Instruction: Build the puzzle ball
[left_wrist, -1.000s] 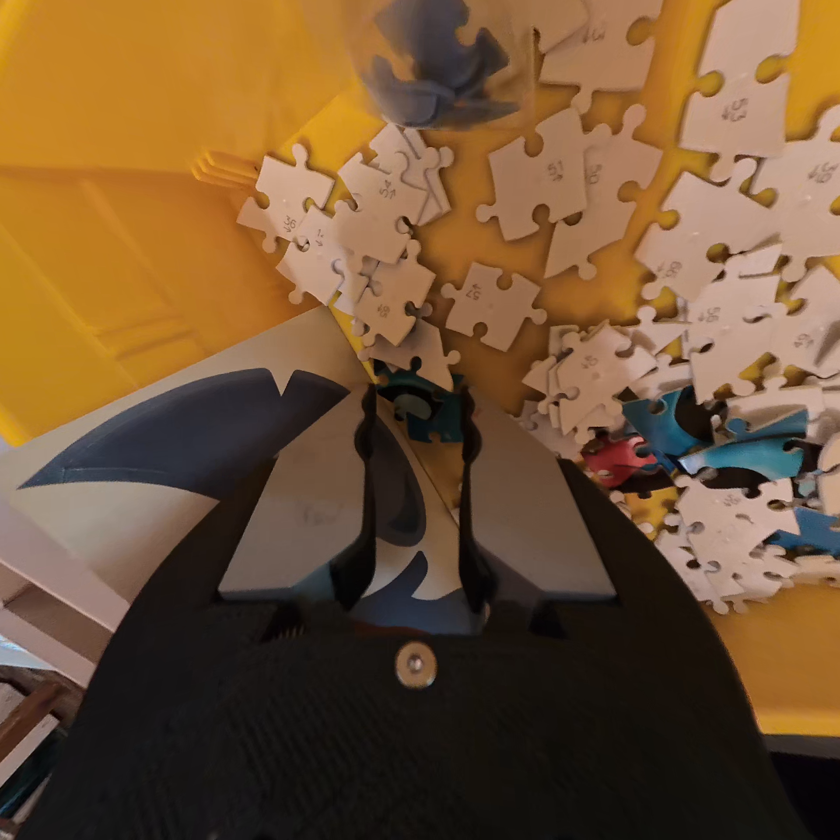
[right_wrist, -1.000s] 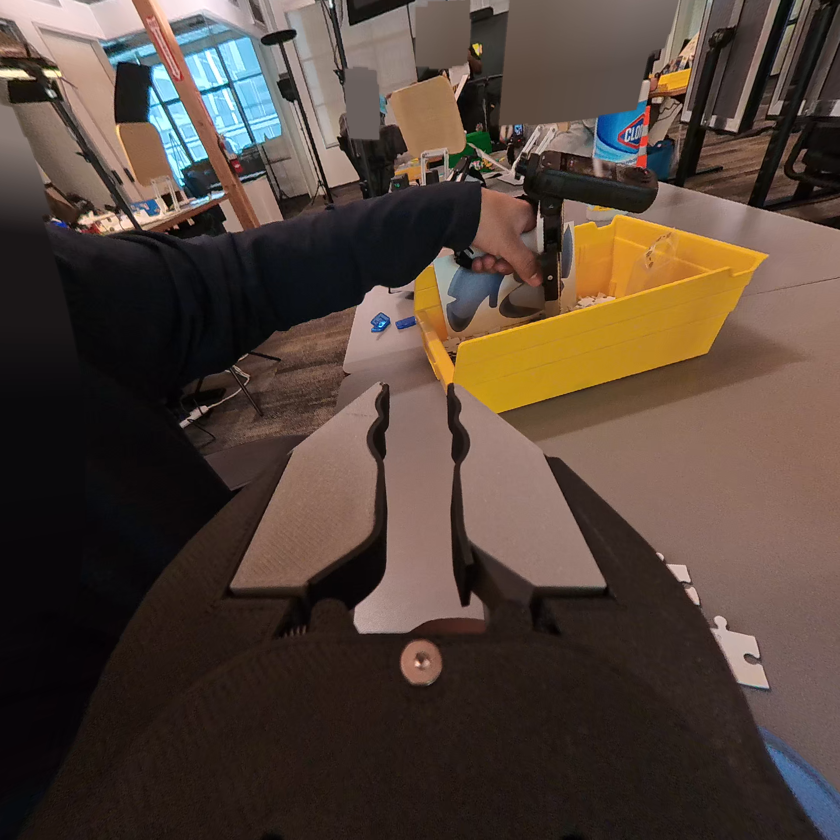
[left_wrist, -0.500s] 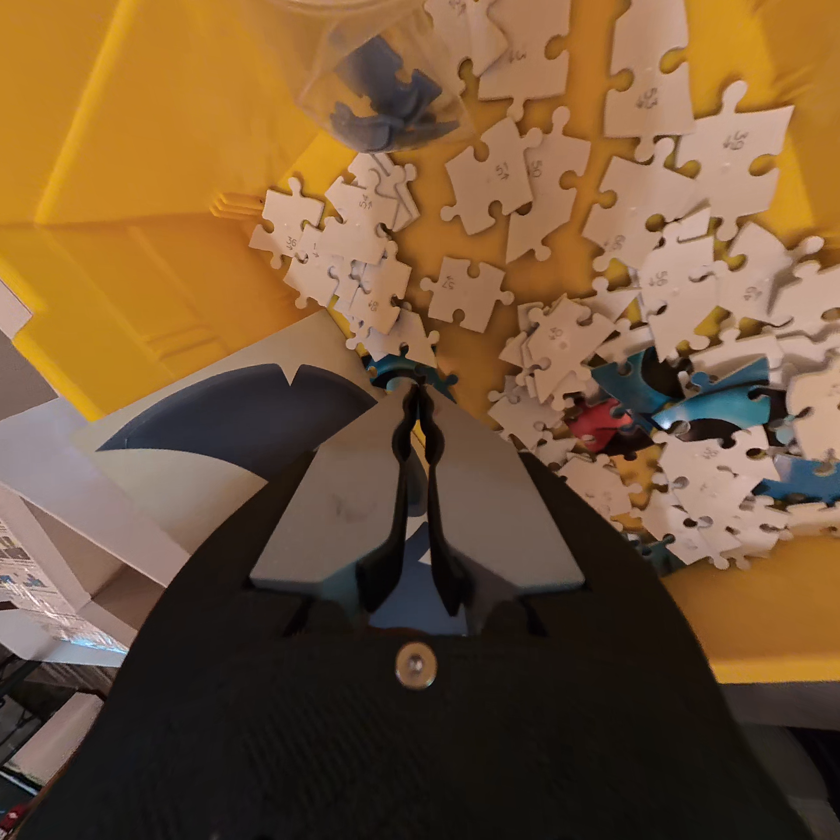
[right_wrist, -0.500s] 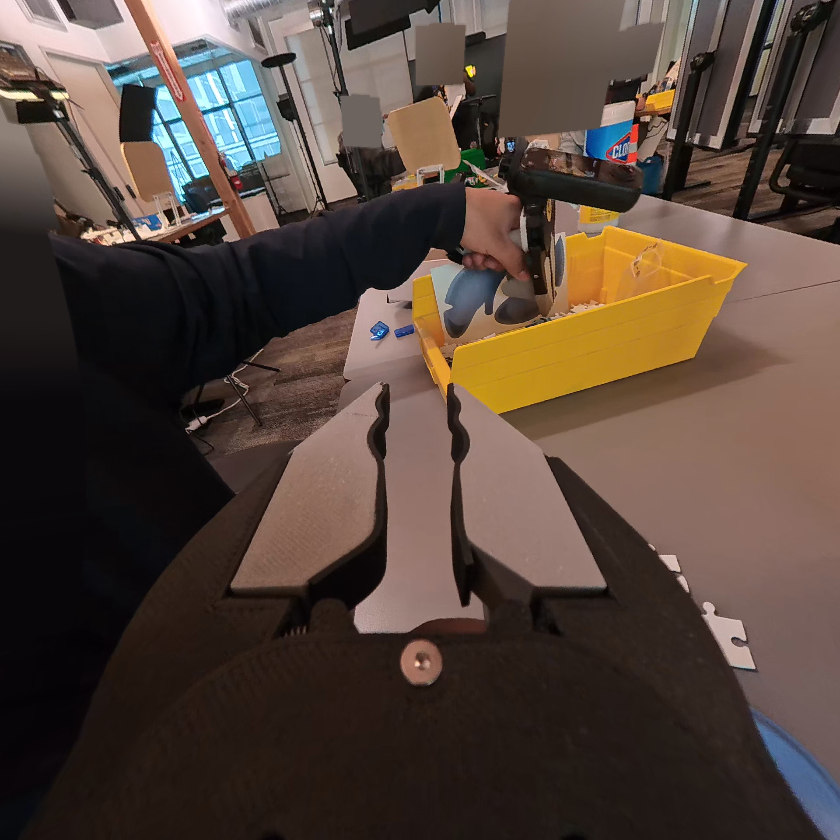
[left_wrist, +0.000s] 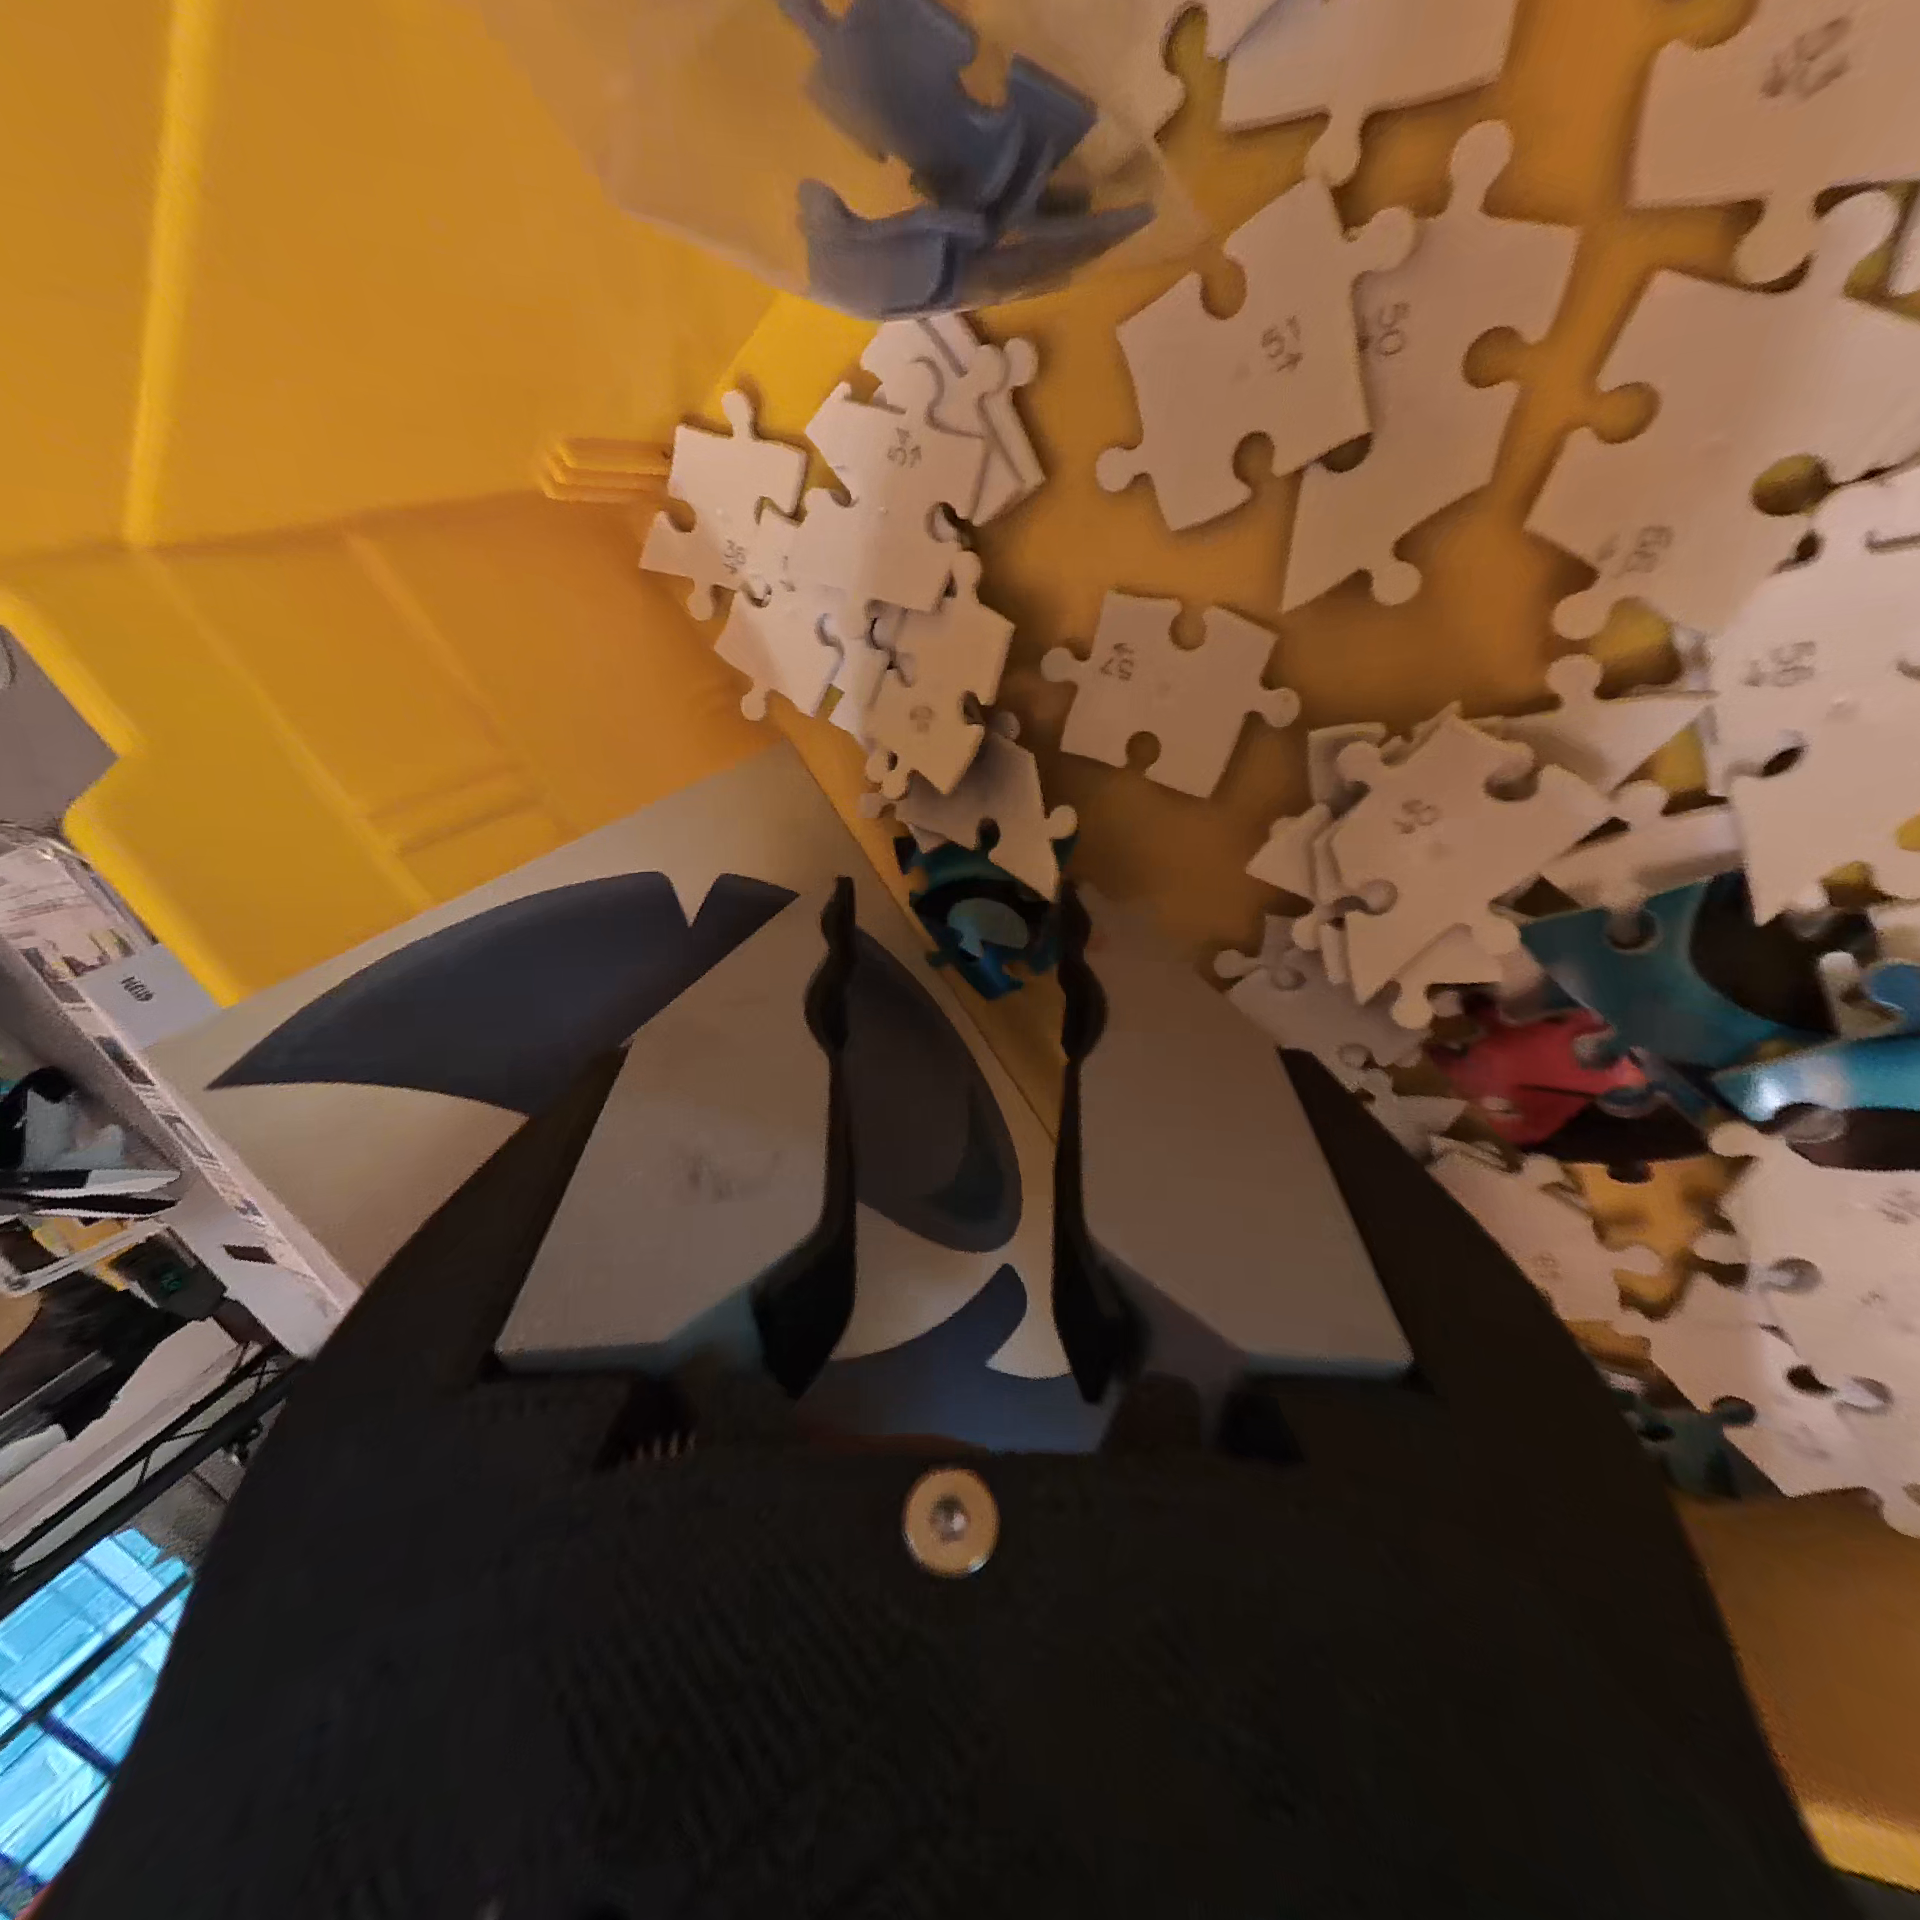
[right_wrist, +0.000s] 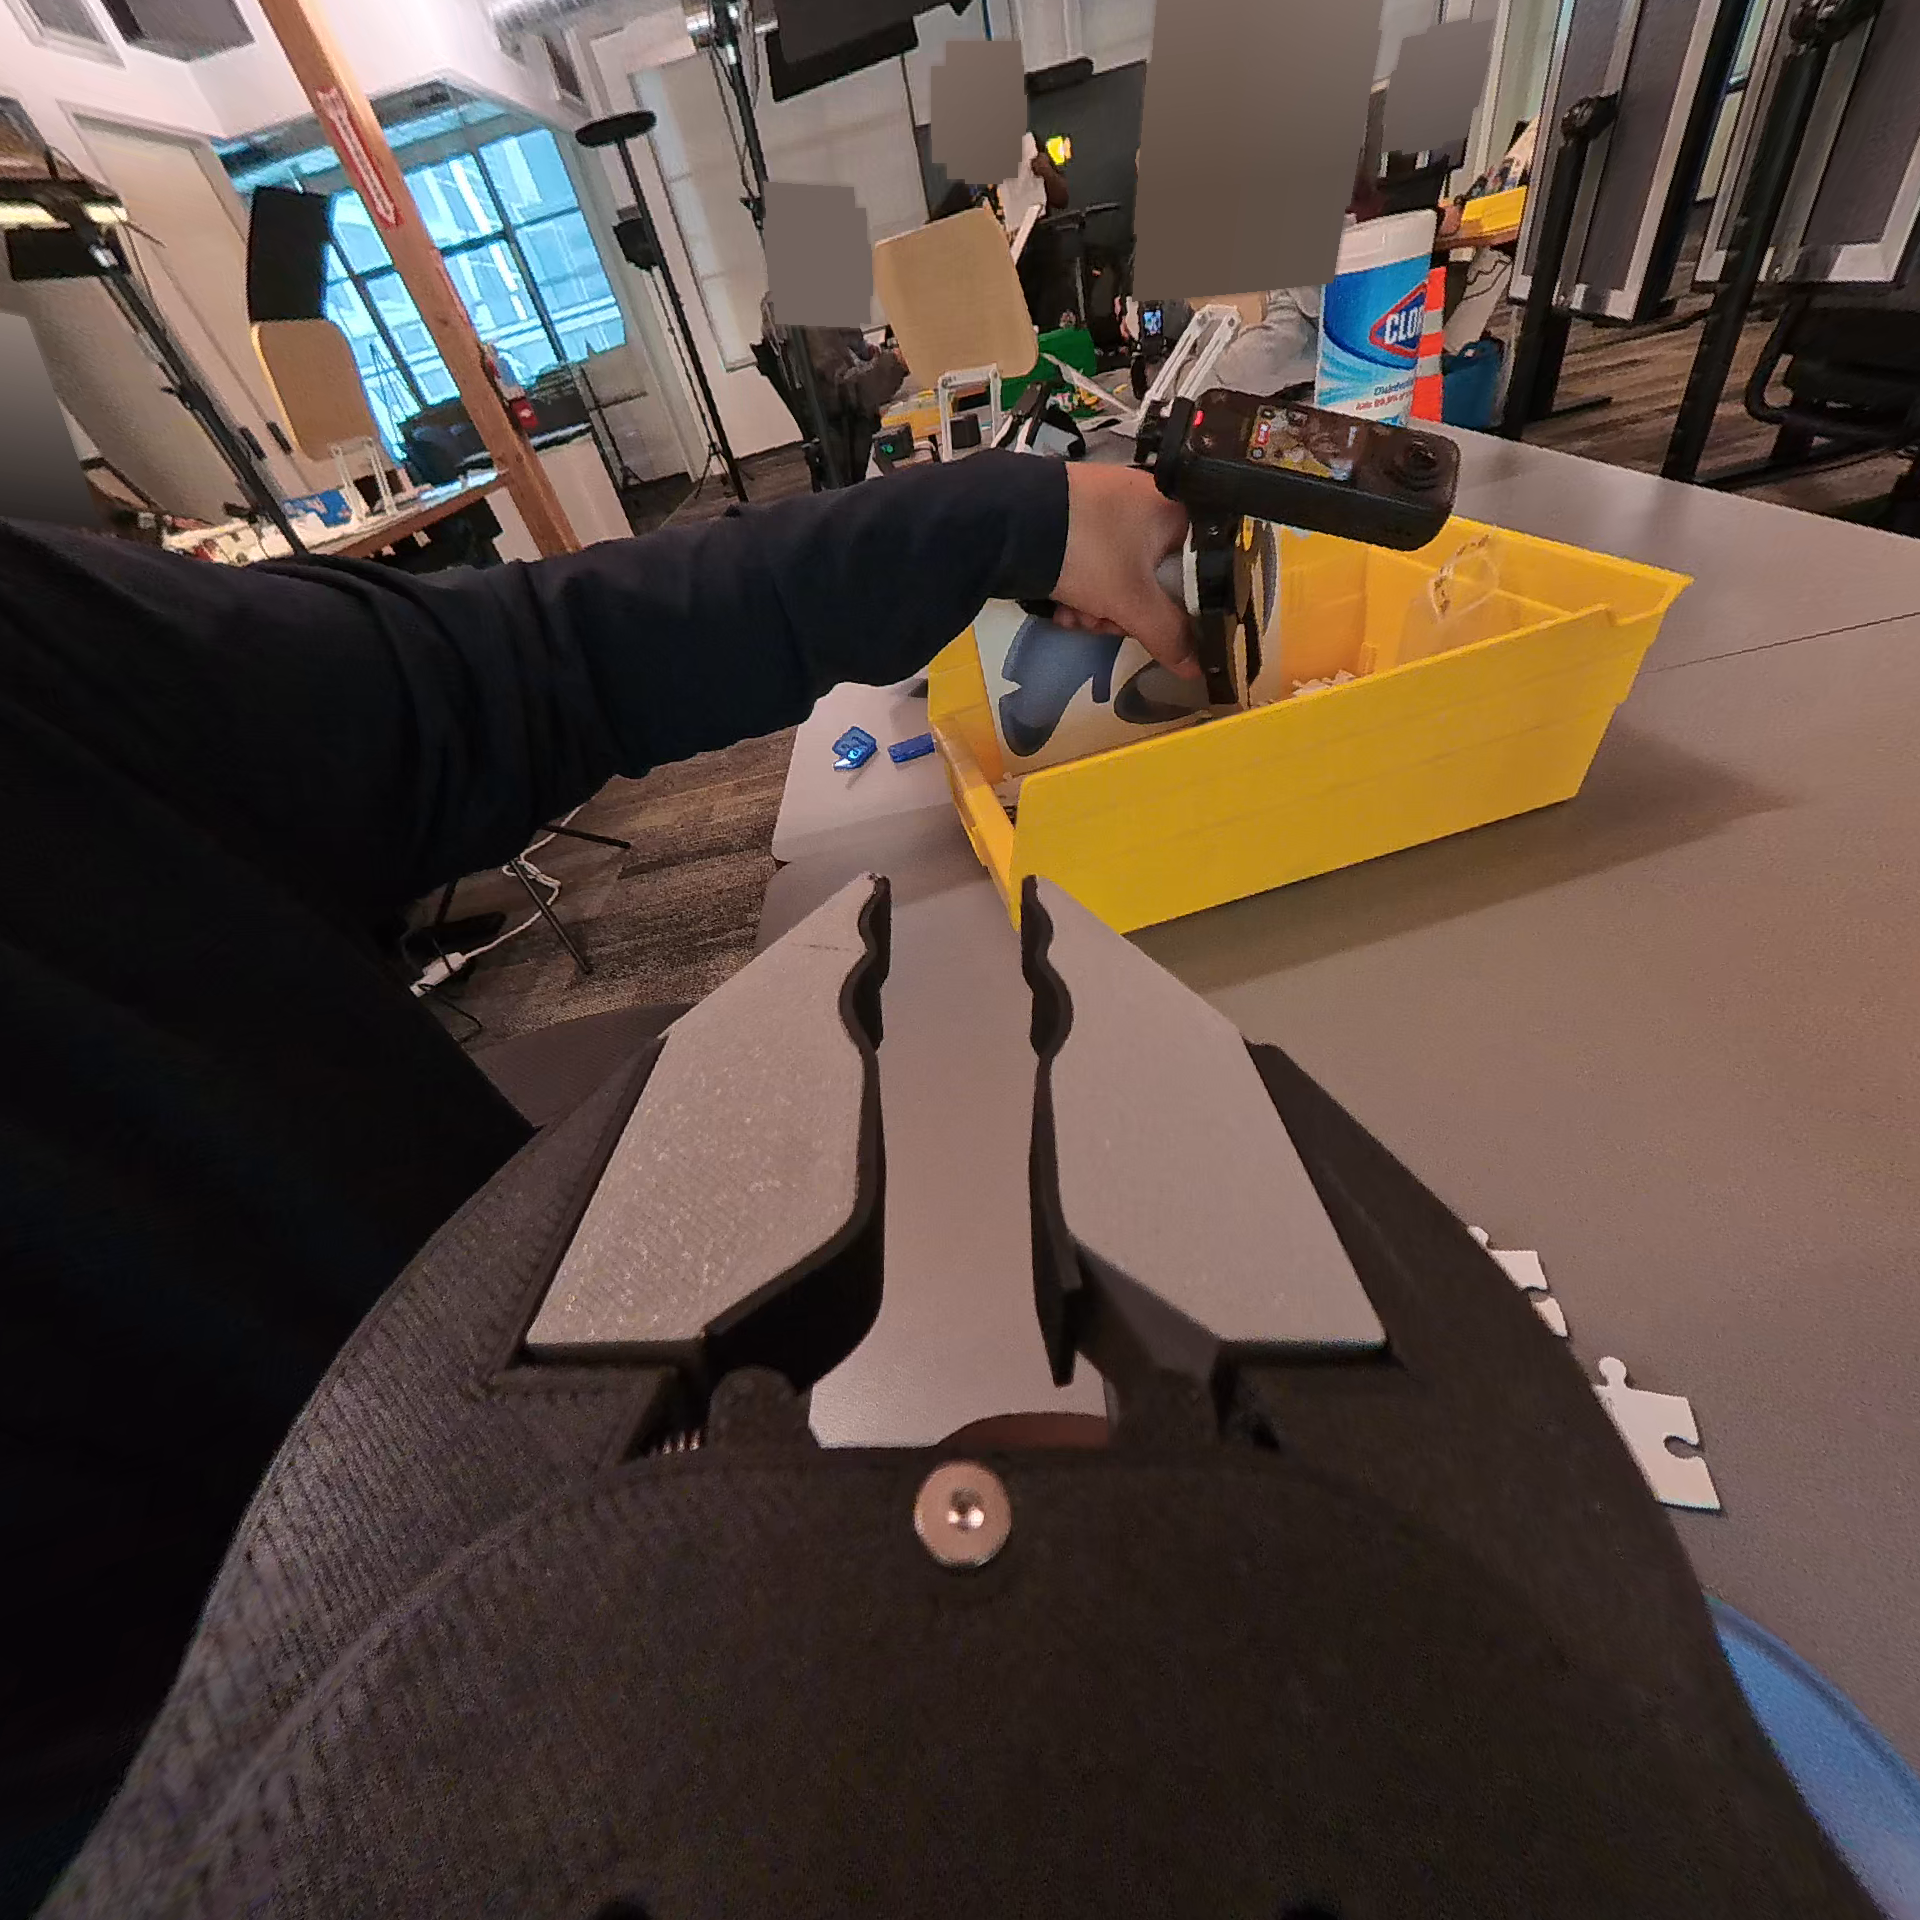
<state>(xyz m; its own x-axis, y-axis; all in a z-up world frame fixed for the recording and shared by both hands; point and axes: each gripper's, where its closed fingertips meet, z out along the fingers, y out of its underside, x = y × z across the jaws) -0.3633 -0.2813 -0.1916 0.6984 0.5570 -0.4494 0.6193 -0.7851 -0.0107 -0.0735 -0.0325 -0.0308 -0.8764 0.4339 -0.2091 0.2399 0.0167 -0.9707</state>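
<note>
My left gripper (left_wrist: 951, 904) is open inside the yellow bin (left_wrist: 364, 436). Its fingertips flank a small blue puzzle piece (left_wrist: 977, 925) lying partly under a white piece, and it holds nothing. Many white, face-down puzzle pieces (left_wrist: 1164, 686) cover the bin floor, with blue and red face-up ones (left_wrist: 1621, 977) on the right. A clear bag of grey-blue pieces (left_wrist: 935, 187) lies at the top. My right gripper (right_wrist: 954, 904) is open and empty above the grey table (right_wrist: 1558, 1039), short of the bin (right_wrist: 1299, 810).
A picture card with dark blue shapes (left_wrist: 499, 977) leans in the bin's near corner, under my left fingers. In the right wrist view, a hand (right_wrist: 1122, 582) holds the left gripper's handle in the bin. Loose white pieces (right_wrist: 1652, 1444) lie on the table. A wipes canister (right_wrist: 1371, 322) stands behind.
My left gripper was open, shut half a second ago while drawn back, and is open again, closer to the blue piece. The right gripper stays open and hardly moves.
</note>
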